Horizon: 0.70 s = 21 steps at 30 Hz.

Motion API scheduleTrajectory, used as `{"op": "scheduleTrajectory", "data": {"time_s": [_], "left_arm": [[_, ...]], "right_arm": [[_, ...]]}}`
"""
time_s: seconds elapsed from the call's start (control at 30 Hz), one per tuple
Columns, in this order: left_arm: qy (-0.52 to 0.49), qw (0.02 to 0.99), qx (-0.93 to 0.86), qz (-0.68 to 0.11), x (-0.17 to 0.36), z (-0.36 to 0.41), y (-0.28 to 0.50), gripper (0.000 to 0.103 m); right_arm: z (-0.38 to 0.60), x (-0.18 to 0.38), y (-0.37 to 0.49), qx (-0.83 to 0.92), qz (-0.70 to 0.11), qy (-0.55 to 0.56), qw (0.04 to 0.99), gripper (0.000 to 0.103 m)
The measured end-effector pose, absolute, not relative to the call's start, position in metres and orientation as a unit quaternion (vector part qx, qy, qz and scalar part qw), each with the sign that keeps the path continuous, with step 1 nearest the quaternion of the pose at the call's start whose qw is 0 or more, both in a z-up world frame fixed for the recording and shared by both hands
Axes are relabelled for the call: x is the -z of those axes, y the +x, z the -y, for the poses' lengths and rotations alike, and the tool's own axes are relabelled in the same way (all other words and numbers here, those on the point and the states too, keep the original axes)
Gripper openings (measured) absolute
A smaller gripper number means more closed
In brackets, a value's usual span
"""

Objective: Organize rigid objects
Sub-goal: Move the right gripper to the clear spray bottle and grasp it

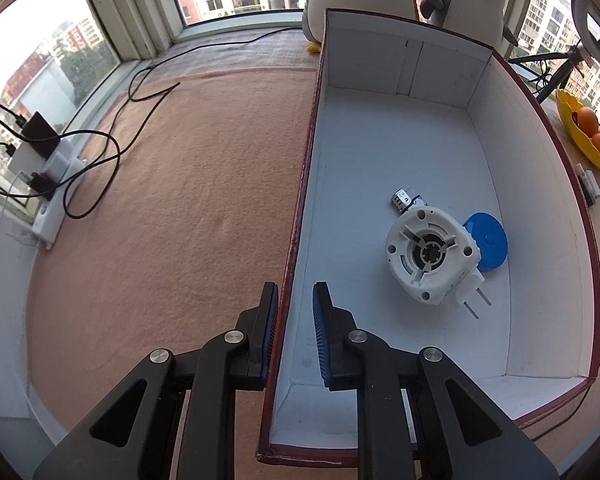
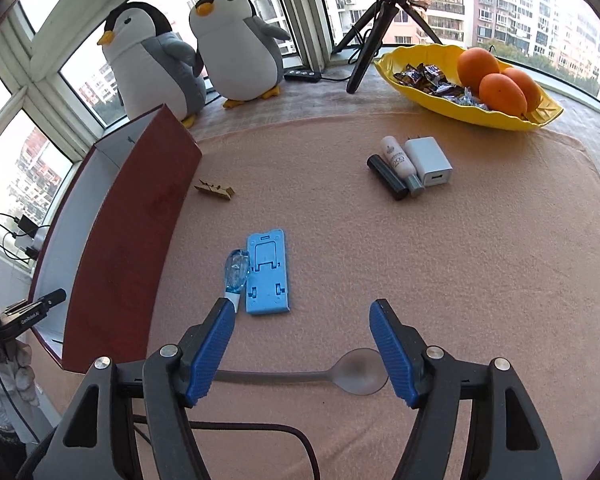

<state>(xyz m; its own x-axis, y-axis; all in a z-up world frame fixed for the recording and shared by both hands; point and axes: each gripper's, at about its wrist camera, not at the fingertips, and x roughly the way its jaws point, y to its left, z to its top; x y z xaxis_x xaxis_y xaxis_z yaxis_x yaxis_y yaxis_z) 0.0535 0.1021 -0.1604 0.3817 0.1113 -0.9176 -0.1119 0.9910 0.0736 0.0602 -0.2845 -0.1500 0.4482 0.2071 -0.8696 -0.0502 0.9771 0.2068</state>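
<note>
Left gripper (image 1: 294,296) pinching the thin red box wall (image 1: 300,184); inside the box, ribbed white plastic plug housing (image 1: 432,256) touching a flat blue disc (image 1: 488,246); right of the box, right gripper (image 2: 304,322) spread above a smooth grey spoon (image 2: 356,372); beyond, blue slotted stand (image 2: 269,272).
</note>
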Motion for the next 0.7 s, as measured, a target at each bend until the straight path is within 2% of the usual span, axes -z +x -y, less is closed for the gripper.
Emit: {"op": "scheduleTrajectory", "data": {"time_s": [0.2, 0.4, 0.47, 0.7], "left_arm": [[0.002, 0.831, -0.061, -0.553, 0.16, -0.101, 0.053, 0.016], [0.005, 0.831, -0.058, -0.553, 0.16, -0.1, 0.053, 0.016], [0.006, 0.831, -0.057, -0.553, 0.16, -0.1, 0.052, 0.016], [0.006, 0.832, -0.058, -0.552, 0.16, -0.099, 0.052, 0.016]], "right_arm": [[0.276, 0.16, 0.062, -0.079, -0.529, 0.07, 0.842, 0.066], [0.264, 0.168, 0.075, -0.079, -0.538, 0.052, 0.837, 0.048], [0.258, 0.17, 0.08, -0.09, -0.543, 0.051, 0.833, 0.039], [0.221, 0.176, 0.093, -0.118, -0.555, 0.018, 0.823, 0.039]]}}
